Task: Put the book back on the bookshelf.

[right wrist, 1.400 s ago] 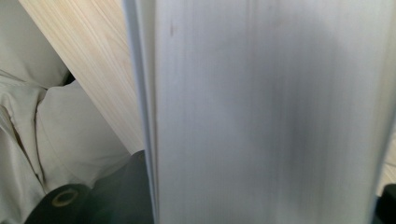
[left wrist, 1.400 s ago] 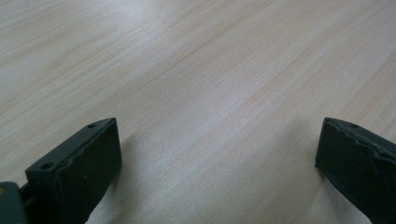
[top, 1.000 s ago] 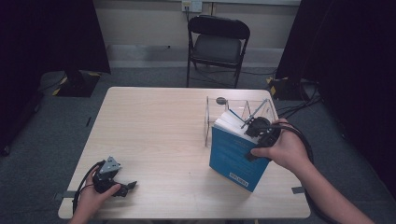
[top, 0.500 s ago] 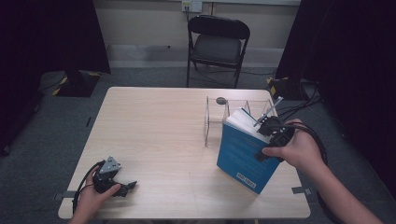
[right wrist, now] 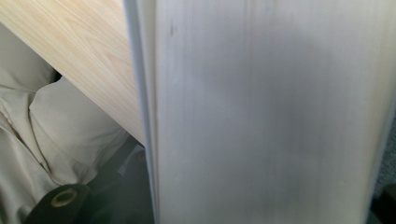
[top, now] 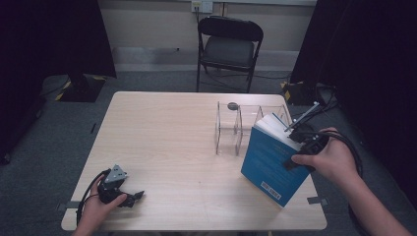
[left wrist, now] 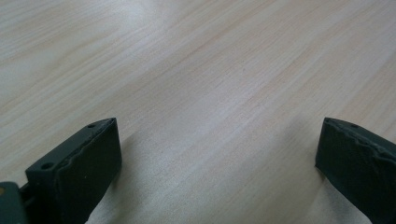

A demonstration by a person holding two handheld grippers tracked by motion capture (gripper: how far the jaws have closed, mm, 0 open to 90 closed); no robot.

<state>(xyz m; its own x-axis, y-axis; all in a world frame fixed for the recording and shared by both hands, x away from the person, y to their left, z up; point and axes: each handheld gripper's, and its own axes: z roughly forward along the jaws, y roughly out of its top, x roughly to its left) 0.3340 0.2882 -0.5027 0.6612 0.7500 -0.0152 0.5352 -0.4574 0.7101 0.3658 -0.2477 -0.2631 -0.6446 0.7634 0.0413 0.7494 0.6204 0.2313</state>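
Item 1, container: a clear acrylic divider rack (top: 241,129) stood on the light wooden table (top: 167,132), at about 2 o'clock from the table's centre. Upright transparent panels split it into slots. The slots seen through the panels held nothing. A small dark round object (top: 232,105) lay on the tabletop just behind the rack, at its 12 o'clock side; what it was could not be told.

Item 2, book (top: 271,160): a thick blue-covered volume, tilted, its lower corner near the table's edge at about 4 o'clock. It sat just beside the rack, at the rack's 4 o'clock, outside the slots. The cover was plain blue with a small white label patch near the lower corner. The white page block faced up and to the right. In the right gripper view the page edges (right wrist: 261,112) appeared pale and slightly blurred, with the table edge and light fabric at 9 o'clock.

Item 3, right gripper (top: 300,147): clamped across the book's page side, at the book's 2 o'clock, jaws closed on the book.

Item 4, left gripper (top: 129,196): rested at the table's 7 o'clock corner, held in the left hand (top: 98,206). Its jaws stood wide apart over bare wood, nothing between them.
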